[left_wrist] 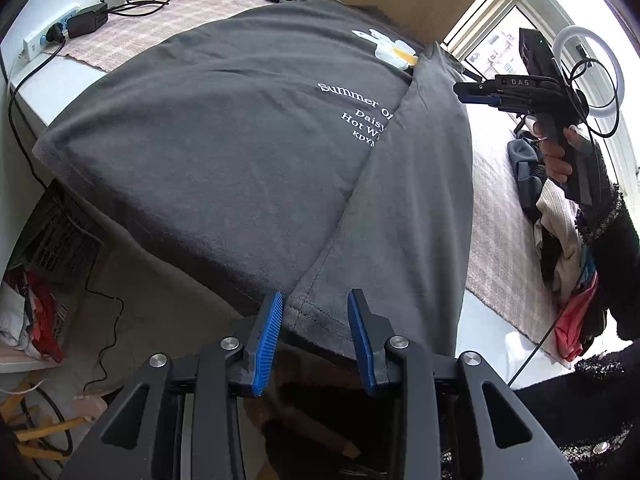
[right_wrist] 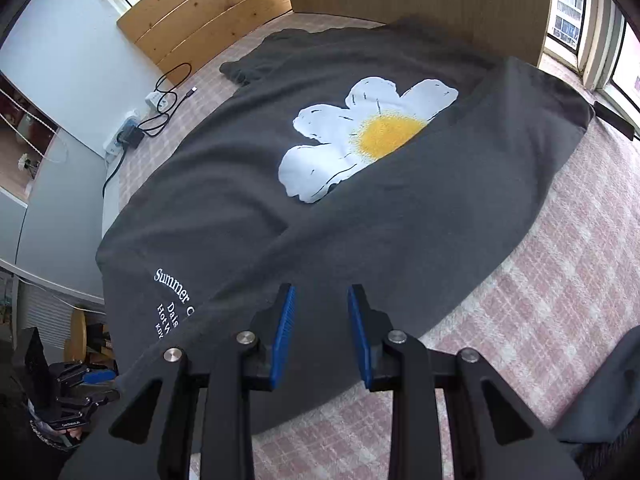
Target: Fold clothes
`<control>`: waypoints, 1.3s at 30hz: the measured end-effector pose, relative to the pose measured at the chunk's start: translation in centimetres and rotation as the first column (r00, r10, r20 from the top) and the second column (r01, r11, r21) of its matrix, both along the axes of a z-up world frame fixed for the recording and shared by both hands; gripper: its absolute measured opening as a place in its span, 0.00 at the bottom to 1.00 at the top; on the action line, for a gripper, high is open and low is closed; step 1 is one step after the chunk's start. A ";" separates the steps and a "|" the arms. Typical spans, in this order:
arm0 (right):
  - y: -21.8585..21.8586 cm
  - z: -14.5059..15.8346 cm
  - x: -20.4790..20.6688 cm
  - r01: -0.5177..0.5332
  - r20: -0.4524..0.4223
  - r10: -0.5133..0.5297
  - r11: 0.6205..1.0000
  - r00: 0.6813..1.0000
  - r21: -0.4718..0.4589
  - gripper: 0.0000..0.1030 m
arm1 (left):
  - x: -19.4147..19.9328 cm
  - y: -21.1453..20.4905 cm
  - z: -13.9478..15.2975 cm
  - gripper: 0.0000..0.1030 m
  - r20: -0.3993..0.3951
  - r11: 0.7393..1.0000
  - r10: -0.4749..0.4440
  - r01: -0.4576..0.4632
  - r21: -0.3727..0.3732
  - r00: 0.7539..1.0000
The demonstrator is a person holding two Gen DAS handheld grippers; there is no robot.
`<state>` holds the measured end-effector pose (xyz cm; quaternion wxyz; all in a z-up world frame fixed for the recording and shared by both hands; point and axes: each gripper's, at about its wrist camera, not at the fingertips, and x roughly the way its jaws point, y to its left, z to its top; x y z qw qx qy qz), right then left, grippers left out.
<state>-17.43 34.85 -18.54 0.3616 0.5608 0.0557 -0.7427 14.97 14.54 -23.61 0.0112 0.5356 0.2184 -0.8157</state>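
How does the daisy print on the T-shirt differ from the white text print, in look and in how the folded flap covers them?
The daisy print is a large picture, white petals around a yellow centre; the text print is small white lettering only. The daisy lies further up the dark grey T-shirt, the text near its hem. The folded flap hides the daisy's lower right petals, but cuts off the line ends of the text. Both are partly covered.

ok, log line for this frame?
stage: first side fold laid | T-shirt: folded flap covers part of daisy print | left gripper: open, at hem | right gripper: open
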 end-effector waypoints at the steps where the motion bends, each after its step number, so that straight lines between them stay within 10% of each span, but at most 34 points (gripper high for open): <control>1: -0.1 0.2 0.9 -0.014 0.013 0.014 1.000 1.000 -0.012 0.26 | 0.0 0.2 0.0 0.25 0.004 1.000 -0.013 0.013 -0.002 1.000; 13: -1.2 -1.4 18.4 -0.193 0.142 0.201 0.979 0.969 -0.067 0.27 | -0.6 -0.6 1.1 0.06 -0.015 0.986 -0.164 0.164 0.040 0.986; 21: -3.5 -2.0 26.4 -0.047 0.031 0.050 0.995 0.998 -0.082 0.26 | -0.6 -2.3 1.5 0.05 -0.029 0.948 -0.310 0.312 0.061 0.950; 28: -5.5 -3.3 29.4 0.132 0.037 -0.138 0.983 0.990 0.128 0.26 | -0.2 -4.4 1.2 0.05 -0.030 0.901 -0.427 0.428 0.068 0.904; 31: -5.1 -0.7 30.6 0.227 0.015 -0.230 0.968 0.973 0.107 0.26 | 0.1 -5.6 1.3 0.05 -0.035 0.880 -0.470 0.471 0.065 0.882; 39: -5.6 12.1 27.7 0.414 -0.153 -0.417 0.909 0.896 -0.052 0.33 | -1.2 -18.5 6.1 0.05 -0.146 0.932 -0.363 0.359 -0.055 0.920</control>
